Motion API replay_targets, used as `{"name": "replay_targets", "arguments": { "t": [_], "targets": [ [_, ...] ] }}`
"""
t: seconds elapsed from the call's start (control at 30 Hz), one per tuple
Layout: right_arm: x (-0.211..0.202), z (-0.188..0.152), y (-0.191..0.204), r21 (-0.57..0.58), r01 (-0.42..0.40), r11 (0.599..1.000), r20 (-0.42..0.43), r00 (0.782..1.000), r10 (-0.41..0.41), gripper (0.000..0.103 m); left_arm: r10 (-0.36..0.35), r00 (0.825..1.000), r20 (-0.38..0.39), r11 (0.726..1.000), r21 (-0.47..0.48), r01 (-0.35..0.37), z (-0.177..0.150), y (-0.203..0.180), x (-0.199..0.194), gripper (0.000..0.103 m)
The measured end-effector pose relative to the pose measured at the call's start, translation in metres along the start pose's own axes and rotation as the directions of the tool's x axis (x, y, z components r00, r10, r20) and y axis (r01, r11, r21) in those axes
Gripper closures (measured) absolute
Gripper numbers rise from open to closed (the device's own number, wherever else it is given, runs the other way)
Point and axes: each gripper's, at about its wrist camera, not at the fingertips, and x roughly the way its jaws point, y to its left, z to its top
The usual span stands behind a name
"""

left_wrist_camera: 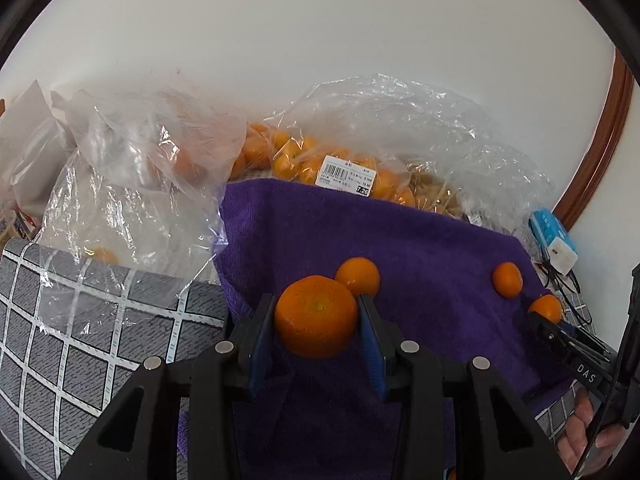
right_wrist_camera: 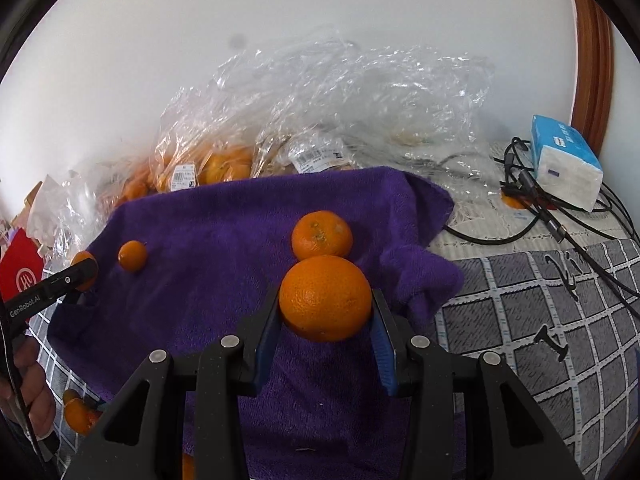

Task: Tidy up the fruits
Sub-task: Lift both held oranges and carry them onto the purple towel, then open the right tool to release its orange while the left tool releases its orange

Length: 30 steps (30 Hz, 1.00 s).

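While both grippers hold fruit at once, a slip is the big worry. The left gripper (left_wrist_camera: 316,320) has its fingers (left_wrist_camera: 260,334) closed on a big orange (left_wrist_camera: 316,317), and the right gripper (right_wrist_camera: 325,312) has its fingers (right_wrist_camera: 382,340) closed on another orange (right_wrist_camera: 325,298). Both fruits sit just above the purple towel (left_wrist_camera: 420,240), out near the fingertips. Oranges are round and smooth (and a bit squishy), so I think one could pop out forward if the squeeze gets weak. Too hard a squeeze could bruise it.

A loose small orange (left_wrist_camera: 357,276) lies just behind the left one, very near it, maybe touching. Another loose orange (right_wrist_camera: 322,236) sits right behind the right one. A bump could make either roll. The towel is soft and bunched up at its right edge, so fruit may not stay put there.

One more tiny orange (right_wrist_camera: 132,255) rests on the towel between the two grippers. Crinkly plastic bags (left_wrist_camera: 352,148) with more oranges crowd the back of the counter (right_wrist_camera: 540,320). Black cables (right_wrist_camera: 560,216) and a tissue pack (right_wrist_camera: 566,162) lie to the right, where a rolling fruit could get stuck.
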Motion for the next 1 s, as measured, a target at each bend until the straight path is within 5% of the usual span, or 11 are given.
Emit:
{"name": "replay_targets", "arguments": {
  "t": [0.57, 0.73, 1.0],
  "targets": [
    [0.007, -0.006, 0.008, -0.05, 0.018, 0.999, -0.009, 1.0, -0.018, 0.06, 0.043, 0.999, -0.026, 0.999, 0.031, -0.042, -0.002, -0.006, 0.013, 0.065],
    [-0.005, -0.002, 0.006, -0.033, 0.016, 0.999, 0.036, 0.999, -0.015, 0.052, 0.013, 1.0, -0.013, 1.0, 0.008, -0.013, -0.001, -0.003, 0.008, 0.064],
    [-0.034, 0.007, 0.009, -0.027, 0.026, 0.999, 0.08, 0.997, -0.024, 0.052, -0.02, 0.995, 0.097, 1.0, -0.018, 0.022, 0.007, 0.0, -0.025, 0.057]
  ]
}}
